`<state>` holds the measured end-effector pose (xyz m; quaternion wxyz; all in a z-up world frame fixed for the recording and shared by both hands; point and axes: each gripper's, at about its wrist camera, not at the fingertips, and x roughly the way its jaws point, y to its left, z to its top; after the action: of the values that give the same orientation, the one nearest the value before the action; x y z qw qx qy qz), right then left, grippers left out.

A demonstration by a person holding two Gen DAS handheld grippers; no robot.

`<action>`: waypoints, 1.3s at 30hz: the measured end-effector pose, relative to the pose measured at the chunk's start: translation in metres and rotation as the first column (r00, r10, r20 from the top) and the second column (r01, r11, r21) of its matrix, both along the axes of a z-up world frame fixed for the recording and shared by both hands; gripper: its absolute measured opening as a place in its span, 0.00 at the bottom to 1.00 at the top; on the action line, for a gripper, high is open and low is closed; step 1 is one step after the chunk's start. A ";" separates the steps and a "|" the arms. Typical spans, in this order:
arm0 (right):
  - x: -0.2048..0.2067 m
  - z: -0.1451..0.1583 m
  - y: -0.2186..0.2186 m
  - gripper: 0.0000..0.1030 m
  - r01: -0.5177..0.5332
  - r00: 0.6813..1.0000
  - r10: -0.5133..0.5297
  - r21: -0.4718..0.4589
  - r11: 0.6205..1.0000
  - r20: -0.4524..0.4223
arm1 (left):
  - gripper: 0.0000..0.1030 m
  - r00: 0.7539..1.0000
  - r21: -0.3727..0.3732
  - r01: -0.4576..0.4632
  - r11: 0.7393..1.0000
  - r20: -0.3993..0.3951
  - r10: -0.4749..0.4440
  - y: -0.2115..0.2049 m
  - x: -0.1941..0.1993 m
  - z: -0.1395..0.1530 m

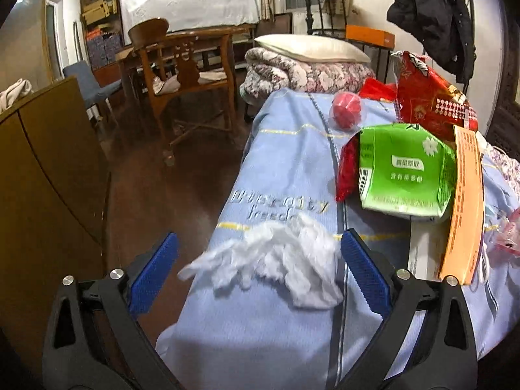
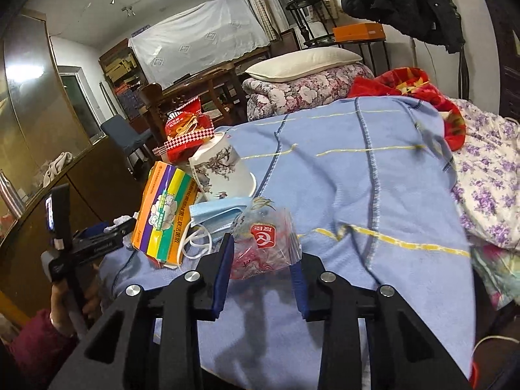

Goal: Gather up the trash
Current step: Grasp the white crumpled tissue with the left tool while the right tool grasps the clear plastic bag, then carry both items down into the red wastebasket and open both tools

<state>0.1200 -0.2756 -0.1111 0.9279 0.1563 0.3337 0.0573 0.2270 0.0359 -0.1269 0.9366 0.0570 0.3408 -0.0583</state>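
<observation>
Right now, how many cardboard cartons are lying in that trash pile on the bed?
2: a green carton in the middle of the pile, and an orange striped carton beside it, by the paper cup. Others may be hidden.

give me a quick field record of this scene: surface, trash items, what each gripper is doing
surface: blue blanket on a bed
left gripper: open, straddling crumpled white tissue
right gripper: closing around clear plastic bag with red logo, contact unclear
other trash: green carton, red snack bag, orange striped box, paper cup, blue face mask
</observation>
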 end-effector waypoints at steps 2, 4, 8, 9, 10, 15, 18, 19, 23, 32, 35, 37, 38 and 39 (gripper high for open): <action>-0.004 0.002 -0.005 0.32 0.004 1.000 -0.004 0.000 1.000 0.002 | 0.75 1.000 0.006 0.019 1.000 -0.010 -0.019 -0.006 0.007 -0.003; -0.007 0.004 -0.009 0.32 0.007 1.000 -0.007 0.008 1.000 0.000 | 0.54 0.999 -0.012 0.047 0.999 -0.026 -0.048 -0.006 0.010 -0.005; -0.015 0.009 -0.017 0.31 0.012 1.000 -0.012 0.006 1.000 -0.006 | 0.42 0.998 -0.077 0.068 0.995 -0.013 -0.069 0.002 -0.008 0.007; -0.018 0.011 -0.019 0.30 0.011 1.000 -0.011 0.006 1.000 -0.006 | 0.42 0.997 -0.086 0.082 0.993 0.008 -0.082 0.002 -0.016 0.015; -0.021 0.015 -0.021 0.30 0.009 1.000 -0.009 0.008 1.000 -0.005 | 0.42 0.996 -0.081 0.092 0.992 0.026 -0.090 0.001 -0.023 0.021; -0.043 0.038 -0.034 0.30 0.012 1.000 -0.012 0.008 1.000 0.024 | 0.42 0.985 -0.086 0.148 0.985 0.097 -0.140 -0.007 -0.056 0.053; -0.064 0.051 -0.045 0.30 0.024 0.999 -0.024 0.008 1.000 0.046 | 0.42 0.975 -0.126 0.207 0.970 0.108 -0.194 -0.019 -0.076 0.071; -0.072 0.053 -0.050 0.30 0.031 0.998 -0.032 0.008 0.999 0.049 | 0.42 0.971 -0.125 0.224 0.967 0.113 -0.210 -0.025 -0.083 0.075; -0.113 0.055 -0.081 0.30 0.092 0.995 -0.093 0.036 0.995 0.046 | 0.42 0.942 -0.111 0.324 0.939 0.128 -0.310 -0.061 -0.113 0.089; -0.215 0.006 -0.173 0.30 0.325 0.945 -0.322 0.047 0.945 -0.057 | 0.42 0.812 -0.113 0.584 0.804 0.049 -0.582 -0.191 -0.173 0.077; -0.239 -0.037 -0.200 0.30 0.394 0.910 -0.384 0.037 0.918 -0.155 | 0.42 0.754 -0.114 0.653 0.749 -0.004 -0.657 -0.239 -0.191 0.059; -0.250 -0.078 -0.217 0.30 0.446 0.869 -0.432 0.001 0.895 -0.241 | 0.42 0.713 -0.111 0.693 0.713 -0.043 -0.700 -0.272 -0.201 0.045; -0.252 -0.096 -0.222 0.30 0.459 0.853 -0.441 0.001 0.888 -0.279 | 0.42 0.696 -0.109 0.708 0.698 -0.059 -0.716 -0.285 -0.205 0.039; -0.254 -0.114 -0.228 0.32 0.467 0.838 -0.441 0.007 0.884 -0.321 | 0.43 0.674 -0.105 0.727 0.679 -0.078 -0.734 -0.302 -0.210 0.031</action>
<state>-0.1339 -0.5036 -0.2252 0.8433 0.2773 0.4257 -0.1754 0.0167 -0.2664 -0.0959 0.8156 0.1545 0.3403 -0.4417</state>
